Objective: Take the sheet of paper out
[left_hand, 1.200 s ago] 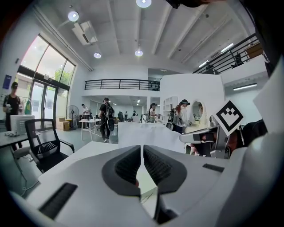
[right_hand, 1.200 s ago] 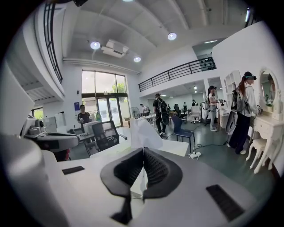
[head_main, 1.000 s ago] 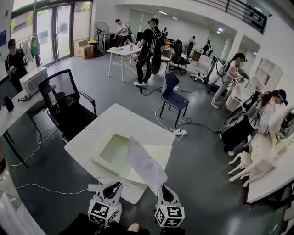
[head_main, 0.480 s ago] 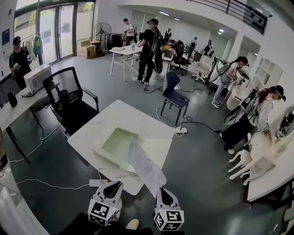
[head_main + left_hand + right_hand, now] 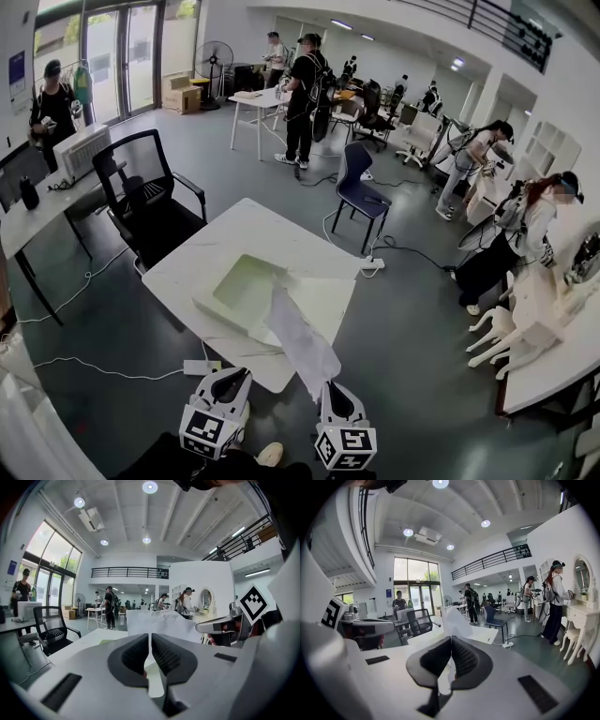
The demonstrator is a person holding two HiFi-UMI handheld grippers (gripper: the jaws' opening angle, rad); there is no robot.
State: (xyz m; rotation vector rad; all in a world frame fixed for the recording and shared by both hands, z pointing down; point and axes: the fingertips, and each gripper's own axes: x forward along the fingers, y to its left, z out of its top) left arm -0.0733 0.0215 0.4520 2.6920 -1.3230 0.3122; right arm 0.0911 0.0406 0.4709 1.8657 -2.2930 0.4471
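The sheet of paper hangs in the air. It slopes from the pale green folder on the white table back to the right gripper, whose jaws are clamped on the near edge of the sheet. The far end sits over the right edge of the folder. Whether it has fully cleared the folder cannot be told.

The left gripper is just off the near edge of the table, jaws together, with nothing visibly between them. It is not touching the folder.

Possible faults, as judged from here:
- **Folder drags.** Nothing holds the folder down. If the far end catches inside, a further pull may slide the folder toward the table edge.
- **Tear or crease.** The sheet is pinched at one narrow spot, so a snag or a sharp pull puts the load there.
- **Slip.** The grip covers little of the sheet, and a sideways swing may work the sheet out of the jaws.
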